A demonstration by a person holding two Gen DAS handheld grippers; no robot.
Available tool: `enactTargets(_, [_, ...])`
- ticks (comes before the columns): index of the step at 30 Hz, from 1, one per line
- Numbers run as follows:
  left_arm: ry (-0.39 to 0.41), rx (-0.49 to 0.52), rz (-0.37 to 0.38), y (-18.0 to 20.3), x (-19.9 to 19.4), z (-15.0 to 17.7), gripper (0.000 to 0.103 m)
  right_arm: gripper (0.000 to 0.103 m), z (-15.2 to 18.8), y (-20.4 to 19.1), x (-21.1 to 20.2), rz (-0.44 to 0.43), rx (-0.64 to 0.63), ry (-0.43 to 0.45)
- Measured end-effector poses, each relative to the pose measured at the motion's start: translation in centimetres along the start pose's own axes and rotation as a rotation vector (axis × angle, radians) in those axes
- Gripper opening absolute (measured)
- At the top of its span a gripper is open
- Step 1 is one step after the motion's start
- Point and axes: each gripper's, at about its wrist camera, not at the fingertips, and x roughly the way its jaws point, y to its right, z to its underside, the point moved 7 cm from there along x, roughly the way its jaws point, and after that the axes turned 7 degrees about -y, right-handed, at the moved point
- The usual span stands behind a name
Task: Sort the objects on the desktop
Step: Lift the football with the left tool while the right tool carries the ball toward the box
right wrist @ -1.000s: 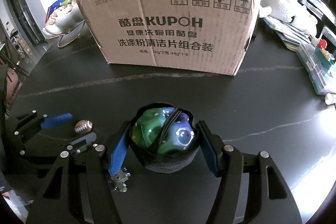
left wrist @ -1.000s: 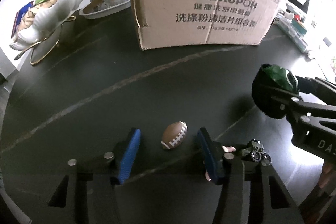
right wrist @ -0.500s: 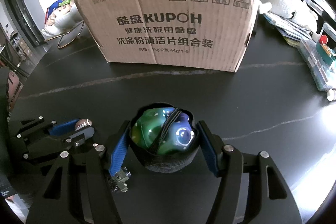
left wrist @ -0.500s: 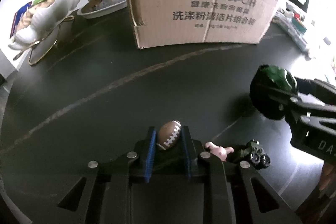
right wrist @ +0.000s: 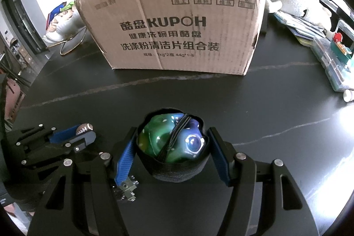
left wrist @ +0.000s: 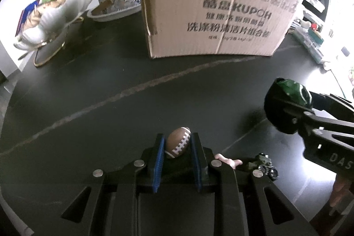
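My left gripper [left wrist: 177, 143] is shut on a small brown toy football [left wrist: 178, 144] with white laces, held just above the dark table; it also shows in the right wrist view [right wrist: 83, 128]. My right gripper [right wrist: 173, 143] is shut on a round green-and-blue pouch [right wrist: 171, 141] with a black zipper and base; it shows at the right in the left wrist view [left wrist: 287, 103]. An open cardboard box [right wrist: 174, 28] printed KUPOH stands at the back of the table, also in the left wrist view [left wrist: 216, 12].
A pink figure [left wrist: 227, 161] and a small dark toy car [left wrist: 265, 164] lie right of my left gripper. A small grey metal toy [right wrist: 127, 188] lies under my right gripper's left finger. White shell-shaped dishes [left wrist: 55, 14] stand back left. Plastic cases [right wrist: 331, 59] and a plush toy [right wrist: 296, 1] lie at the right.
My left gripper closed on the football and lifted it slightly, moving toward the box. My right gripper kept hold of the pouch and came a little closer to the box.
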Motion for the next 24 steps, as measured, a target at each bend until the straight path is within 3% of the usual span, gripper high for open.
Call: enactTargets(24, [0.129, -0.044, -0.006, -1.9, -6.3, -2.1, 0.021, 0.06, -1.0, -1.6, -5.2, 0.014, -0.007, 0.116])
